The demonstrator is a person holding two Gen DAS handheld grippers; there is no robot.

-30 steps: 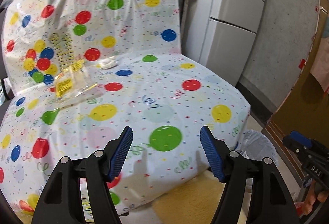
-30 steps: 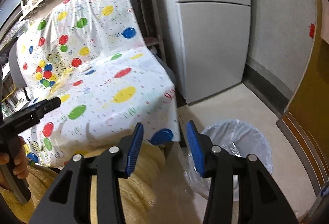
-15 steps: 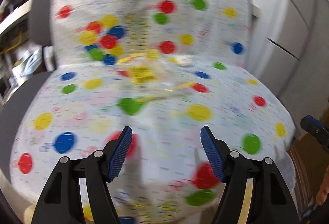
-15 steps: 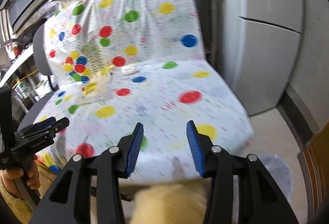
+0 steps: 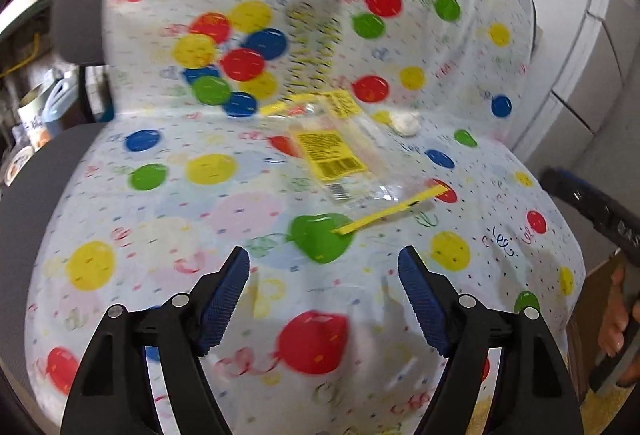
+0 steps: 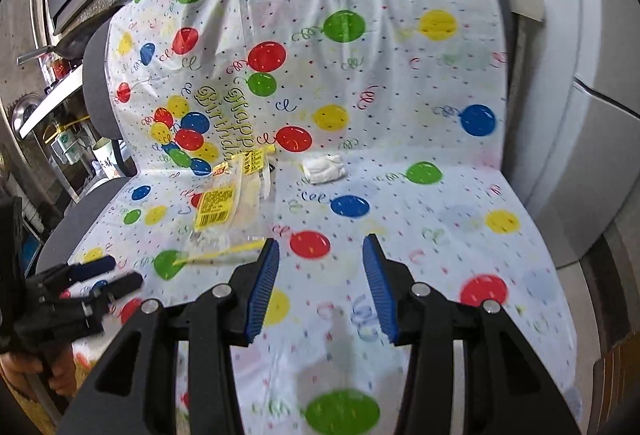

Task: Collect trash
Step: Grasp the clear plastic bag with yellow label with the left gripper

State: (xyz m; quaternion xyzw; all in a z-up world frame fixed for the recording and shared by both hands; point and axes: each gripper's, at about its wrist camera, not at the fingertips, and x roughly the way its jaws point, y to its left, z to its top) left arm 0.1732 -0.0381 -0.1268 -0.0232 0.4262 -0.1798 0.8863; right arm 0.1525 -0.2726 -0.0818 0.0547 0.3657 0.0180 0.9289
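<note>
On the covered chair seat (image 5: 168, 219), nothing looks collected yet: the clear wrapper (image 5: 340, 151) lies mid-seat and the crumpled tissue (image 6: 323, 168) farther back, near the backrest. The left tool (image 5: 324, 287) and right tool (image 6: 318, 285) both gape wide, empty.

A thin, glossy plastic balloon-print sheet (image 6: 400, 83) drapes a chair whose matt grey fabric (image 6: 94, 83) shows at its edge. On the sheet lie a clear, shiny plastic wrapper (image 5: 344, 155) with yellow paper-like labels and a crumpled white tissue (image 6: 323, 168). The grippers' blue pads (image 5: 224, 303) look ribbed; their black plastic arms carry metal rivets.
</note>
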